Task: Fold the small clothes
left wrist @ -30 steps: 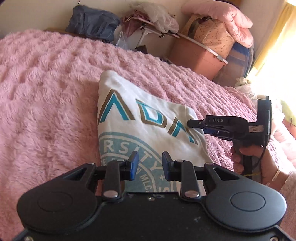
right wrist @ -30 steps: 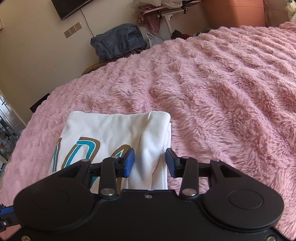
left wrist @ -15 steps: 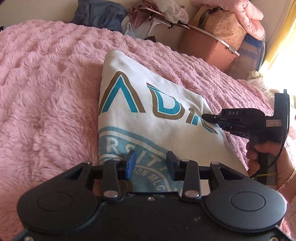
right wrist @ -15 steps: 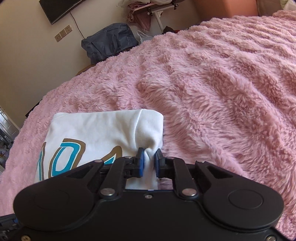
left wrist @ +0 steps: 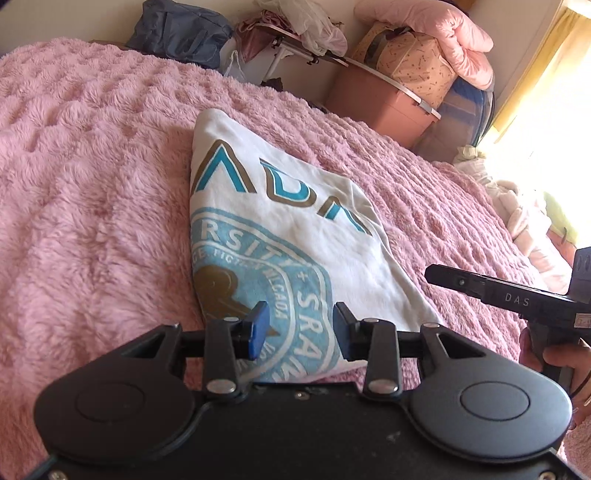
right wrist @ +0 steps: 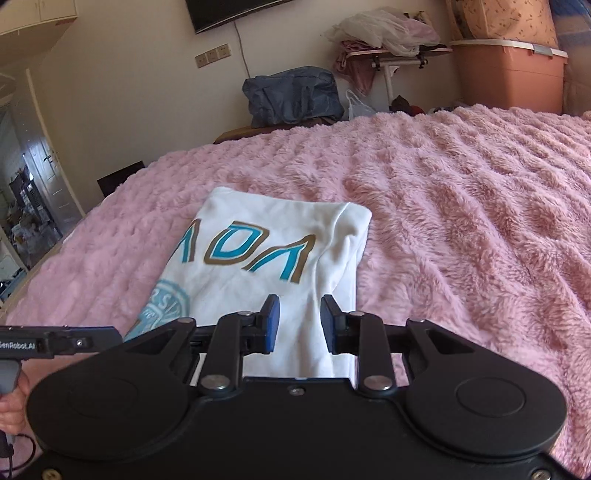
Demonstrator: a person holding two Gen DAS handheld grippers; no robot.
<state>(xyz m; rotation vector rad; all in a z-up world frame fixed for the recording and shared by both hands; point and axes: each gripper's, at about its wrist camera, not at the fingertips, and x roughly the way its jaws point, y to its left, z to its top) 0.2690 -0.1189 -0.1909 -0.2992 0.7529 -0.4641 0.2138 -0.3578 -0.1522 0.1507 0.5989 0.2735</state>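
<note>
Shirt: folded, white, flat on pink bed cover.
Left tongs: jaws apart, empty.
Right tongs: opening, nothing gripped (shirt beneath).
Right view only: wall TV.
Left view only: window glare.
Behind: blue bag, storage bin.

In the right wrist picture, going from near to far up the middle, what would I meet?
Right gripper → folded white printed T-shirt → fluffy pink blanket → dark blue bag → black wall screen.
</note>
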